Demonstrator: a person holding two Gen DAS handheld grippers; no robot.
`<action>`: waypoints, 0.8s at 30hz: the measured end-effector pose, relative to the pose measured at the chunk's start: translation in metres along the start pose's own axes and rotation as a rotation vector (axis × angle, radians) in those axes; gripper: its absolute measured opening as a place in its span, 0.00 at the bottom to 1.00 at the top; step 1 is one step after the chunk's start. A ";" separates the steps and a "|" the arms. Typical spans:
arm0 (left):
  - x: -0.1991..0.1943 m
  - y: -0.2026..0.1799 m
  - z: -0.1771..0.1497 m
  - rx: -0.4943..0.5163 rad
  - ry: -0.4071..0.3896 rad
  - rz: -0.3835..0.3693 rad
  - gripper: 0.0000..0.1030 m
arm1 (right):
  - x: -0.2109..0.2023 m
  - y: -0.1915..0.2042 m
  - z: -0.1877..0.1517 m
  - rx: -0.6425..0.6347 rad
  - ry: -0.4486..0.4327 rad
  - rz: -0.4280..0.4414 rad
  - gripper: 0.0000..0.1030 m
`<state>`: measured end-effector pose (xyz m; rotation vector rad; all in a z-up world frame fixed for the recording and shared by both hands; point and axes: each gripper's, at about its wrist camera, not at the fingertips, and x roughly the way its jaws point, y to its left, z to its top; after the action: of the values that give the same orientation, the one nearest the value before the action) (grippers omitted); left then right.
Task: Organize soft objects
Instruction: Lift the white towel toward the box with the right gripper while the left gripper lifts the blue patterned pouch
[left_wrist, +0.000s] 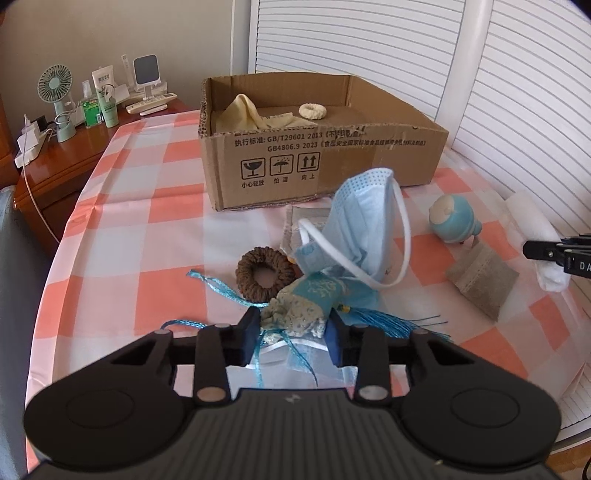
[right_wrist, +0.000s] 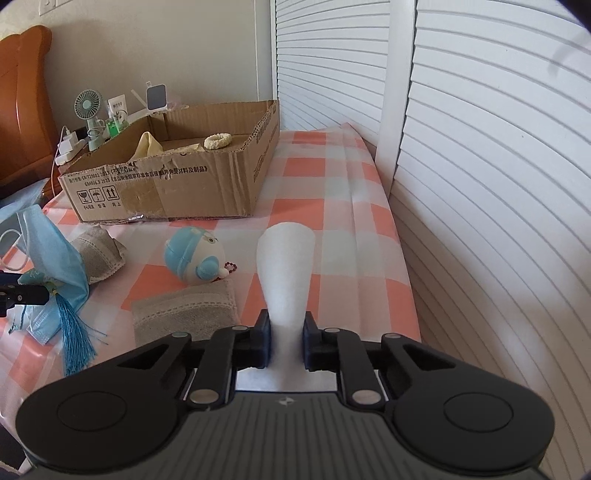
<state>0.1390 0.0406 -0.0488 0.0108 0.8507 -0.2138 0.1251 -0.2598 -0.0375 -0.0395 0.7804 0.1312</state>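
Observation:
My left gripper (left_wrist: 293, 330) is shut on a teal sachet with a tassel (left_wrist: 310, 299), with a blue face mask (left_wrist: 364, 225) draped over it. A brown scrunchie (left_wrist: 264, 275) lies just beyond. My right gripper (right_wrist: 286, 341) is shut on a white foam roll (right_wrist: 286, 262) that points forward over the checked cloth. The cardboard box (left_wrist: 369, 147) stands at the back and holds a cream cloth (left_wrist: 251, 112) and a cream scrunchie (left_wrist: 313, 110). The box also shows in the right wrist view (right_wrist: 207, 184).
A blue round plush toy (right_wrist: 195, 258) and grey knitted pads (right_wrist: 184, 314) lie between the grippers. White louvred doors (right_wrist: 480, 147) run close along the right. A side table with a fan (left_wrist: 55, 96) and bottles stands at the left.

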 end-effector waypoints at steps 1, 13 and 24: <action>-0.002 0.001 -0.001 0.006 -0.003 0.002 0.31 | -0.001 0.001 0.001 -0.004 -0.004 -0.002 0.19; -0.004 -0.002 -0.004 0.076 -0.034 0.041 0.64 | -0.008 0.011 0.003 -0.025 -0.022 0.021 0.19; -0.004 0.006 0.001 0.058 -0.026 0.024 0.27 | -0.009 0.015 0.003 -0.046 -0.018 0.033 0.19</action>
<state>0.1383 0.0472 -0.0460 0.0721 0.8174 -0.2160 0.1188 -0.2457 -0.0295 -0.0688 0.7600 0.1804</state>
